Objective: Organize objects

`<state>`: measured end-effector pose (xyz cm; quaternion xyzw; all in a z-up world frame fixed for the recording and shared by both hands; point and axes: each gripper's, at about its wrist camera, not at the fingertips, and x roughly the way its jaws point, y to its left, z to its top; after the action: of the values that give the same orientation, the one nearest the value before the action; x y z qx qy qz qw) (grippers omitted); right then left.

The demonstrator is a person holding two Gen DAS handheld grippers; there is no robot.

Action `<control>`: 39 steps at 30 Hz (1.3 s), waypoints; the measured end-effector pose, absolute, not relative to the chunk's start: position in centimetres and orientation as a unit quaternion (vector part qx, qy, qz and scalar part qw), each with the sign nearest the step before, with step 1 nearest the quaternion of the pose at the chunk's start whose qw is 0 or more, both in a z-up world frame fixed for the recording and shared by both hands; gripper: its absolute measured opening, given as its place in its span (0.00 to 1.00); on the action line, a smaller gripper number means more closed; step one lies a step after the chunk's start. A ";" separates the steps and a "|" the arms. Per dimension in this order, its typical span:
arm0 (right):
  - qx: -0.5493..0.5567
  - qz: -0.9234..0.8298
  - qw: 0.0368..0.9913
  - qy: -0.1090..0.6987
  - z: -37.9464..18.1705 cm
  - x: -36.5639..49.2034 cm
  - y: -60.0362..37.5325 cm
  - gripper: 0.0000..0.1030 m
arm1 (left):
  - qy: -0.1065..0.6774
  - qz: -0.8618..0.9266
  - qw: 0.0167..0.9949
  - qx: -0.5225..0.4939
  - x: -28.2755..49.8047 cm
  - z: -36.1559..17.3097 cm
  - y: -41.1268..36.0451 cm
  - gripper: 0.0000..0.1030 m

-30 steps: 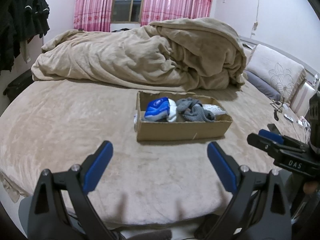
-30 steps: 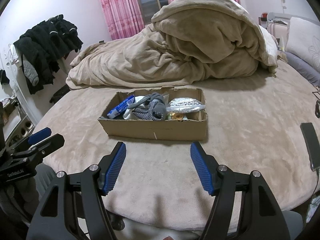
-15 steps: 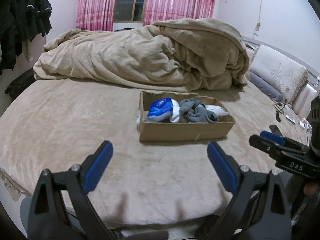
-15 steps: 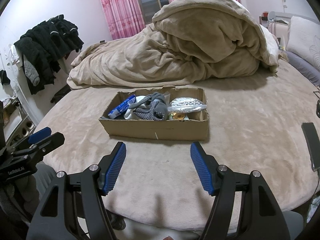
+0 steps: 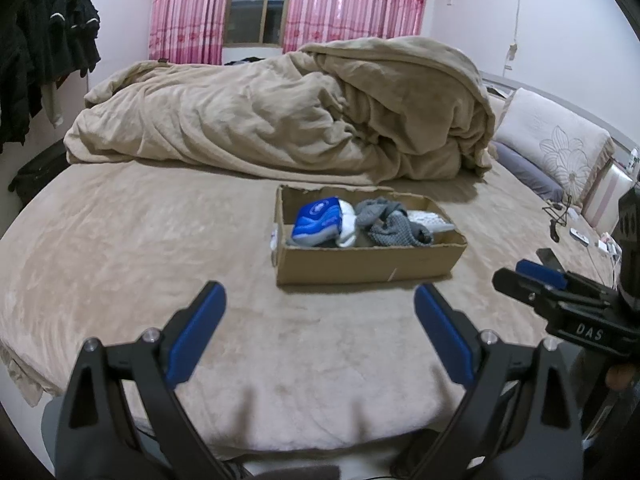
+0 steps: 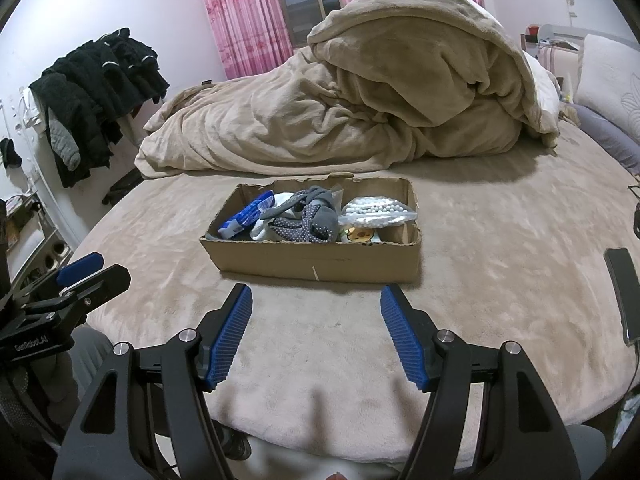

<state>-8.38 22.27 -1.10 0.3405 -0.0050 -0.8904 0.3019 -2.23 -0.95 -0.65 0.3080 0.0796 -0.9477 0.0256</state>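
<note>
While the box (image 5: 368,256) is sitting mid-bed (image 5: 120,248), holding socks (image 6: 308,220) and a bead bag (image 6: 378,212), the left tool (image 5: 320,312) and right tool (image 6: 316,320) are hovering before it, both wide and empty.

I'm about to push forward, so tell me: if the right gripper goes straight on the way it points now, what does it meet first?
Probably the near wall of the brown cardboard box on the beige bed cover. The open right gripper points at it over bare cover; depth is unclear, so it might skim the cover first.
</note>
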 end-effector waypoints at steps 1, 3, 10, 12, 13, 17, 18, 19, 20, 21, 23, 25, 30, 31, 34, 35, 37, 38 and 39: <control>0.341 -0.890 0.302 -0.005 -1.1 -8.4 22.3 0.68 | 0.080 -0.948 0.025 0.308 -2.2 -0.7 -0.9 0.94; 0.341 -0.891 0.301 -0.005 -1.1 -8.4 22.3 0.68 | 0.081 -0.947 0.025 0.309 -2.2 -0.6 -0.9 0.94; 0.341 -0.891 0.301 -0.005 -1.1 -8.4 22.3 0.68 | 0.083 -0.947 0.024 0.310 -2.3 -0.6 -1.0 0.94; 0.341 -0.890 0.301 -0.005 -1.1 -8.4 22.2 0.68 | 0.082 -0.947 0.024 0.309 -2.3 -0.5 -1.0 0.94; 0.340 -0.891 0.301 -0.005 -1.1 -8.4 22.2 0.68 | 0.082 -0.947 0.025 0.308 -2.2 -0.5 -1.0 0.94; 0.341 -0.890 0.301 -0.005 -1.1 -8.4 22.2 0.68 | 0.080 -0.948 0.025 0.307 -2.2 -0.5 -1.1 0.94; 0.341 -0.890 0.302 -0.005 -1.1 -8.4 22.2 0.68 | 0.080 -0.948 0.025 0.307 -2.2 -0.5 -1.1 0.94; 0.341 -0.890 0.301 -0.005 -1.1 -8.4 22.2 0.68 | 0.080 -0.948 0.024 0.308 -2.2 -0.5 -1.1 0.94; 0.341 -0.890 0.301 -0.005 -1.1 -8.4 22.2 0.68 | 0.080 -0.948 0.024 0.307 -2.2 -0.5 -1.1 0.94; 0.341 -0.890 0.302 -0.005 -1.1 -8.4 22.2 0.68 | 0.079 -0.948 0.024 0.307 -2.2 -0.5 -1.1 0.94; 0.340 -0.891 0.302 -0.005 -1.1 -8.4 22.2 0.68 | 0.078 -0.948 0.022 0.307 -2.2 -0.4 -1.1 0.94; 0.341 -0.891 0.301 -0.005 -1.1 -8.4 22.3 0.68 | 0.076 -0.948 0.020 0.308 -2.2 -0.4 -1.0 0.94; 0.340 -0.891 0.301 -0.004 -1.1 -8.4 22.2 0.68 | 0.077 -0.948 0.020 0.309 -2.2 -0.4 -0.9 0.94; 0.340 -0.891 0.301 -0.004 -1.1 -8.4 22.3 0.68 | 0.077 -0.948 0.020 0.309 -2.2 -0.4 -0.9 0.94; 0.341 -0.890 0.302 -0.005 -1.1 -8.4 22.3 0.68 | 0.078 -0.948 0.021 0.309 -2.2 -0.3 -0.9 0.94; 0.341 -0.890 0.302 -0.005 -1.1 -8.4 22.3 0.68 | 0.078 -0.948 0.021 0.309 -2.2 -0.3 -0.9 0.94; 0.342 -0.890 0.301 -0.005 -1.1 -8.4 22.2 0.68 | 0.077 -0.948 0.021 0.308 -2.2 -0.3 -0.9 0.94; 0.341 -0.890 0.301 -0.005 -1.1 -8.4 22.2 0.68 | 0.078 -0.948 0.020 0.309 -2.2 -0.3 -1.0 0.94; 0.341 -0.890 0.302 -0.005 -1.1 -8.4 22.2 0.68 | 0.079 -0.948 0.020 0.309 -2.2 -0.3 -1.0 0.94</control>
<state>-8.44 22.19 -1.06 0.3412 -0.0048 -0.8903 0.3015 -2.18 -0.98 -0.32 0.3086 0.0786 -0.9477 0.0199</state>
